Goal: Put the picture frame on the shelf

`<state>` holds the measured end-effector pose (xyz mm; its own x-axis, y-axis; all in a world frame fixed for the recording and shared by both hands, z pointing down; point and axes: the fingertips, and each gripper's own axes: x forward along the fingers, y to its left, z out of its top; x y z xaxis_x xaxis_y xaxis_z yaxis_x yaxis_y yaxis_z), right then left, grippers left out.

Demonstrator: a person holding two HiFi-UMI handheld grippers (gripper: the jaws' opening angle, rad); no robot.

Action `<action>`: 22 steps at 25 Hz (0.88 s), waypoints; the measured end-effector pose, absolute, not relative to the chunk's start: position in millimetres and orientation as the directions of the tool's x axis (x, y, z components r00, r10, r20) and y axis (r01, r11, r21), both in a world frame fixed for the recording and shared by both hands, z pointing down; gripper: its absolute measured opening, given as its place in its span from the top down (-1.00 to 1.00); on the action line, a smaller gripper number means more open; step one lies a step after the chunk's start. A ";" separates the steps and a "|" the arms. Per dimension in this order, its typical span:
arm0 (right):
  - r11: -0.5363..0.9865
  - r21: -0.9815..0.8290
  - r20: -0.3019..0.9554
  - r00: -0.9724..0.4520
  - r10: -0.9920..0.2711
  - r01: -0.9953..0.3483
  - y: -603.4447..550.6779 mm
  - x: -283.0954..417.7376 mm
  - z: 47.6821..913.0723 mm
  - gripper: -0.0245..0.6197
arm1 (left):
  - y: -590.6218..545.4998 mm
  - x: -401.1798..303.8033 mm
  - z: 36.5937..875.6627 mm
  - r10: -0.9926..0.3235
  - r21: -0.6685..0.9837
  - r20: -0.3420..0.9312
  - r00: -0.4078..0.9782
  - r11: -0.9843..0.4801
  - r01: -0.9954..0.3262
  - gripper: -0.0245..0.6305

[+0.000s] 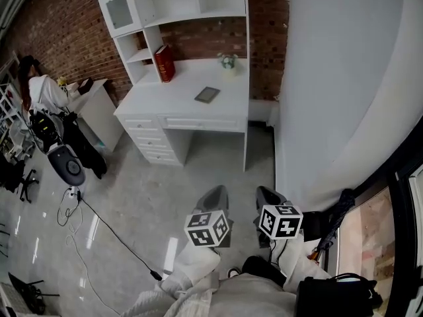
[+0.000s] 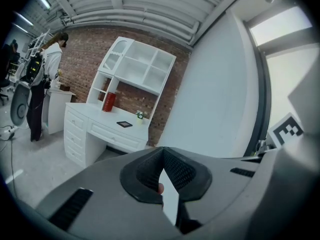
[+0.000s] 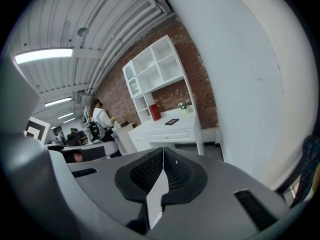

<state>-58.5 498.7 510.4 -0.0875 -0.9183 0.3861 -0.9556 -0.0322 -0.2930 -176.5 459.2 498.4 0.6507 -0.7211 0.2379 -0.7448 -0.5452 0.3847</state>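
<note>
Closed left tool [image 1: 213,193], right tool [image 1: 268,194], frame [image 1: 207,94] on desk [image 1: 182,88] below shelf [image 1: 193,17]

This looks like a large studio or test hall with a home-study corner set up in it. At twelve o'clock in the head view, a white worktop [image 1: 192,88] with drawers and open shelves [image 1: 177,0] stands against a brick wall [image 1: 59,25]. Overhead is a ribbed industrial ceiling [image 2: 150,4] with a strip light [image 3: 42,57]. At nine o'clock are a person [image 1: 39,92] and an office chair [image 1: 65,165]. A loose cable [image 1: 112,233] trails across the glossy floor [image 1: 132,190] at eight o'clock.
</note>
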 end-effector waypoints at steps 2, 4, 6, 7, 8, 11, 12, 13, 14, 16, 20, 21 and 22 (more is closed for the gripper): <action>-0.048 -0.295 0.393 -0.076 -0.916 -0.954 496.8 -55.0 511.6 0.85 | 457.2 -176.2 499.4 -0.716 0.384 0.243 0.654 -0.548 -0.743 0.90; -0.053 -0.299 0.397 -0.073 -0.915 -0.953 489.0 -51.5 516.1 0.85 | 449.4 -173.3 504.8 -0.714 0.387 0.248 0.654 -0.546 -0.743 0.90; -0.050 -0.301 0.402 -0.079 -0.912 -0.952 477.5 -48.2 524.3 0.85 | 438.8 -168.2 512.3 -0.715 0.388 0.251 0.653 -0.544 -0.744 0.90; -0.046 -0.302 0.406 -0.084 -0.910 -0.952 471.3 -47.2 528.1 0.85 | 433.0 -165.8 515.0 -0.716 0.387 0.252 0.651 -0.542 -0.746 0.90; -0.042 -0.302 0.410 -0.091 -0.908 -0.952 464.8 -46.5 531.0 0.85 | 426.8 -163.8 516.6 -0.718 0.387 0.253 0.649 -0.539 -0.748 0.90; -0.025 -0.307 0.421 -0.112 -0.900 -0.951 440.7 -43.4 535.1 0.85 | 402.3 -157.8 516.1 -0.727 0.386 0.255 0.637 -0.528 -0.757 0.90; -0.020 -0.309 0.423 -0.119 -0.898 -0.951 430.3 -40.7 535.6 0.85 | 391.7 -154.8 515.4 -0.731 0.384 0.256 0.632 -0.524 -0.761 0.90; -0.015 -0.311 0.425 -0.125 -0.897 -0.950 418.1 -36.7 536.1 0.85 | 379.5 -151.0 515.2 -0.735 0.381 0.257 0.627 -0.519 -0.765 0.90; -0.011 -0.314 0.426 -0.130 -0.895 -0.950 403.9 -31.3 536.5 0.85 | 365.2 -146.2 515.5 -0.740 0.377 0.259 0.621 -0.514 -0.770 0.90; -0.005 -0.319 0.429 -0.140 -0.893 -0.948 373.2 -18.5 536.4 0.85 | 334.7 -134.9 516.2 -0.748 0.374 0.265 0.609 -0.502 -0.780 0.90; 0.008 -0.305 0.431 -0.146 -0.890 -0.952 339.6 -6.1 528.9 0.85 | 301.3 -122.1 511.6 -0.753 0.377 0.269 0.600 -0.492 -0.785 0.90; 0.010 -0.304 0.431 -0.146 -0.890 -0.953 331.8 -1.8 527.4 0.85 | 293.3 -117.6 510.6 -0.754 0.379 0.269 0.599 -0.489 -0.786 0.90; 0.009 -0.305 0.431 -0.147 -0.891 -0.952 322.9 3.5 526.3 0.85 | 284.4 -111.8 509.7 -0.754 0.382 0.269 0.599 -0.487 -0.785 0.90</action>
<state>3.5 322.9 526.3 -0.1467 -0.8905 0.4307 -0.9523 0.0094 -0.3050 -111.8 284.4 509.7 0.5989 -0.7542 0.2694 -0.7853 -0.4871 0.3822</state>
